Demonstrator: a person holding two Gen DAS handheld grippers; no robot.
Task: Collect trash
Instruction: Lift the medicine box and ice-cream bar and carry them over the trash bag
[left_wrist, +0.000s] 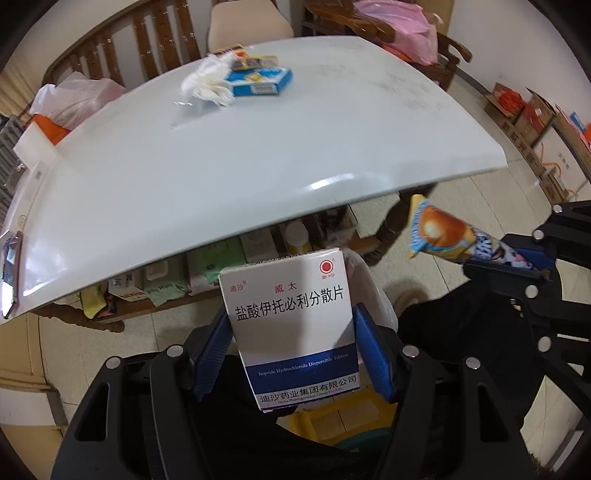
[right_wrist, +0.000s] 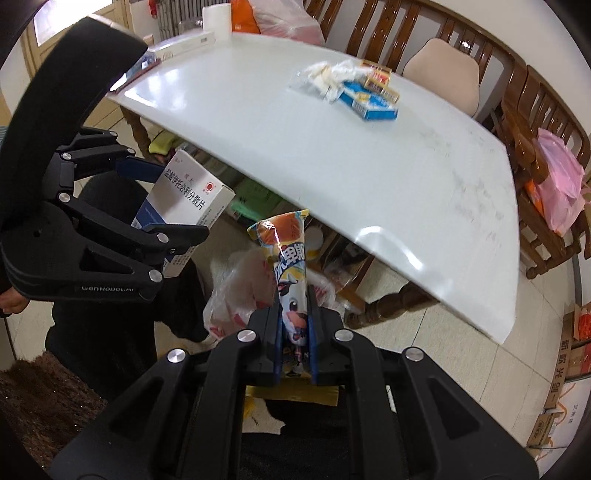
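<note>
Medicine box (left_wrist: 291, 325): pinched upright in the left gripper (left_wrist: 291, 343), off the table's near edge.
Ice-cream wrapper (right_wrist: 293, 280): clamped flat in the right gripper (right_wrist: 294, 332).
Left to collect: blue box (left_wrist: 260, 82), crumpled plastic (left_wrist: 207, 83) on the table (left_wrist: 258, 155).
Right view only: white bag (right_wrist: 236, 295) below, likely the drop spot.

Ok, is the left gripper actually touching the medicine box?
Touching. The left wrist view shows the left gripper with both blue pads pressed against the sides of the medicine box, holding it off the table.
</note>
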